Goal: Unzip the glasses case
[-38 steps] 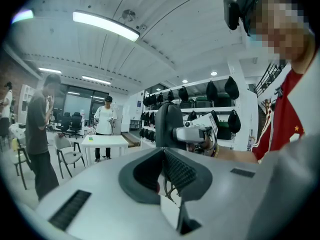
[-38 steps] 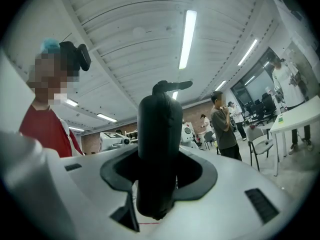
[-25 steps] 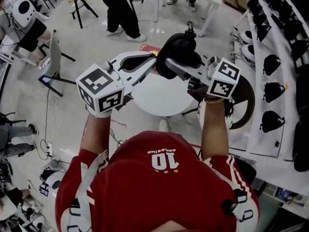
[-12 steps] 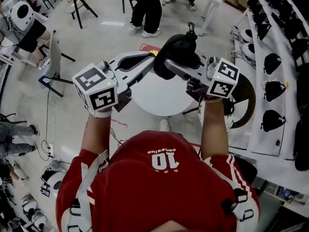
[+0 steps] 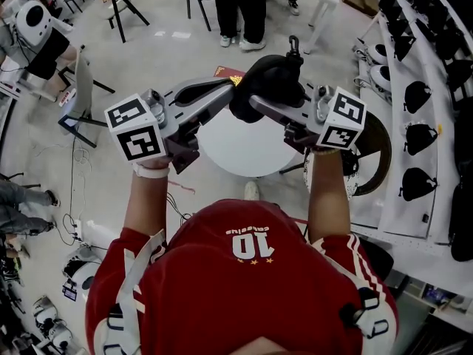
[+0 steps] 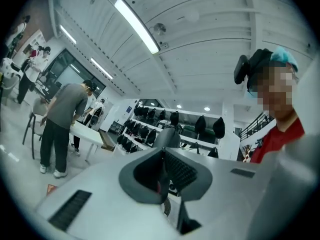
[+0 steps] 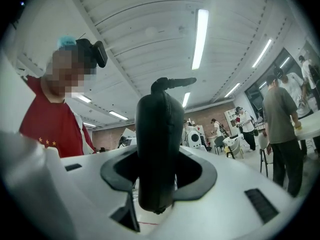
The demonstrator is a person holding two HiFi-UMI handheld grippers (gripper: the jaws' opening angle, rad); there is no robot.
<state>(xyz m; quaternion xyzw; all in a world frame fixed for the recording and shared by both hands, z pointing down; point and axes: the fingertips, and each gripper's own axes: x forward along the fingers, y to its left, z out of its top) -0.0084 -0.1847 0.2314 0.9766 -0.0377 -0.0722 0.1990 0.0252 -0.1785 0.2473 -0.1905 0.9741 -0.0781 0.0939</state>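
**Head view.** The person in a red shirt [image 5: 244, 272] holds both tools up in front of the chest, above a round white bench [image 5: 247, 150]. The black glasses case [image 5: 270, 76] is in the air between the two tools and touches no surface. A small dark clip [image 5: 293, 46] sticks up from its far end. The right tongs [image 5: 259, 102] reach in from the right and lie against the underside of the case. The left tongs [image 5: 230, 93] come in from the left, and their tips end right at the case's left edge. This view does not show whether they touch it.

**Left gripper view.** The left tongs [image 6: 162, 171] are closed. The two dark pads meet in a thin upright seam, with the ribbed face of one pad showing beside it. A sliver of red sits low in the seam, too small to identify. I cannot tell whether a zip pull is pinched there.

**Right gripper view.** The right tongs [image 7: 157, 169] grip the glasses case [image 7: 157, 134]. It stands upright between the pads, fills the gap from side to side and rises well above them, and its lower end pokes out below. The clip [image 7: 172, 82] juts sideways from its top.
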